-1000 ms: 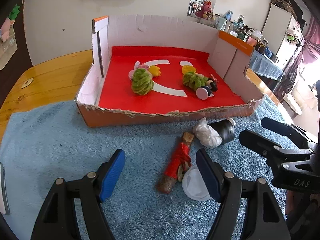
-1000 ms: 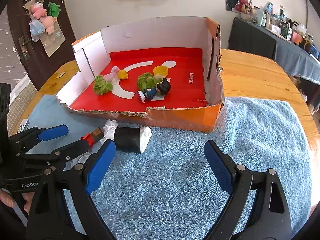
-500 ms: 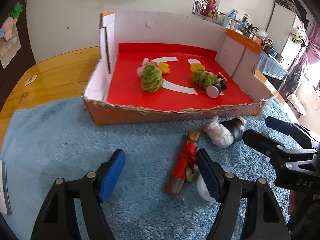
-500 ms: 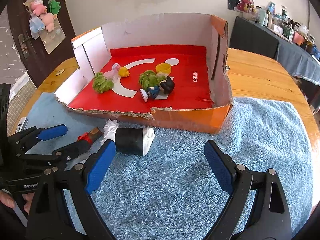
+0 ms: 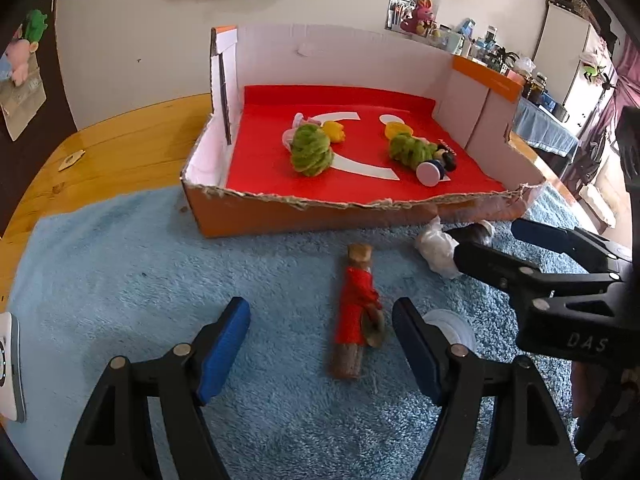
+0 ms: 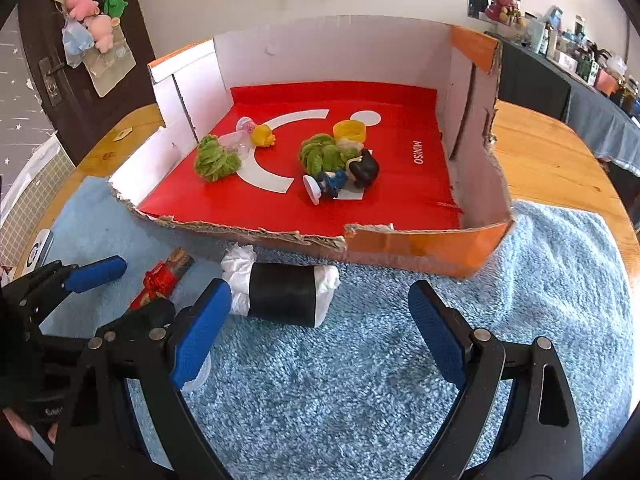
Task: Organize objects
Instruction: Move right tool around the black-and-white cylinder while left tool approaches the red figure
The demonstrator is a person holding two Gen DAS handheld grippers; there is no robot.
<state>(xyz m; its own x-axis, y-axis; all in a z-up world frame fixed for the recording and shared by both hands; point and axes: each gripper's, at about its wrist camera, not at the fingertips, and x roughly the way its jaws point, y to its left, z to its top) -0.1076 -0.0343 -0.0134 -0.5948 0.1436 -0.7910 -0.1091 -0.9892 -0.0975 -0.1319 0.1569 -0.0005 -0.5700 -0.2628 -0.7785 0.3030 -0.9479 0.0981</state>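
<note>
Gripper (image 6: 316, 334) before black roll (image 6: 286, 294)

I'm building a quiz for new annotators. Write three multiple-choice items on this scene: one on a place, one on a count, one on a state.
1. Where does the red-wrapped stick lie?
A. on the blue towel, outside the box
B. inside the box
C. on the bare wood

2. How many green yarn bundles are in the cardboard box?
A. one
B. two
C. four

3. How is the right hand-held gripper?
A. shut on the black roll
B. shut on nothing
C. open, holding nothing

Answers:
1 A: the stick rests on the blue towel in front of the box's torn front edge.
2 B: one bundle lies left, another near the figurine.
3 C: its fingers stand wide apart, short of the black roll.
</note>
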